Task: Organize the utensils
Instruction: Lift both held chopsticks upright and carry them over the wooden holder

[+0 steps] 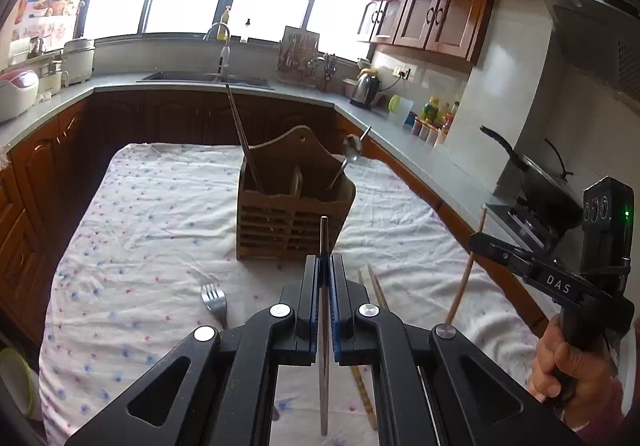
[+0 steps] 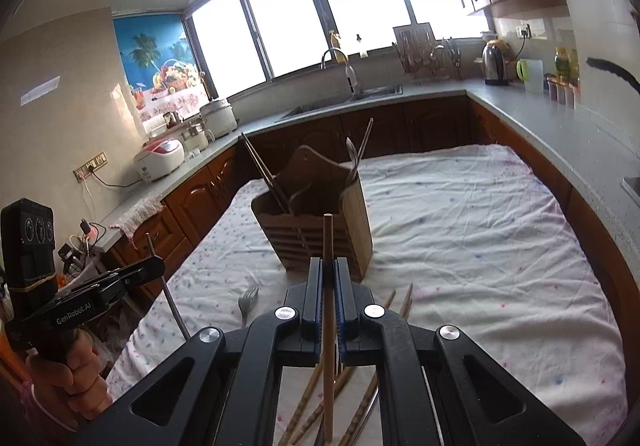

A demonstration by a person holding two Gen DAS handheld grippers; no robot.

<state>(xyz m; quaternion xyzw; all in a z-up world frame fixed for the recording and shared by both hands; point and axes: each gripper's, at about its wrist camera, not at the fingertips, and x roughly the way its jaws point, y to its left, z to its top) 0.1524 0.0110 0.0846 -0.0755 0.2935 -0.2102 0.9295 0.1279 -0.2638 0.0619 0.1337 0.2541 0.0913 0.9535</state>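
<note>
Kitchen daylight pours through the wide windows behind the sink, and a flower-printed cloth covers the desk in the middle of the room. On that cloth stands a slatted wooden utensil holder, the landmark for everything else. Dark chopsticks lean out of its left compartment, and a metal spoon leans out of its right one. Near the holder's front left corner a fork lies flat on the cloth, and just in front of the holder to the right lie several loose bamboo chopsticks.

Above the cloth in front of the holder, the left gripper has its jaws clenched on a metal chopstick that stands nearly upright. To the holder's front right, the right gripper is held by a hand, its jaws clamped on a single wooden chopstick, also upright.
</note>
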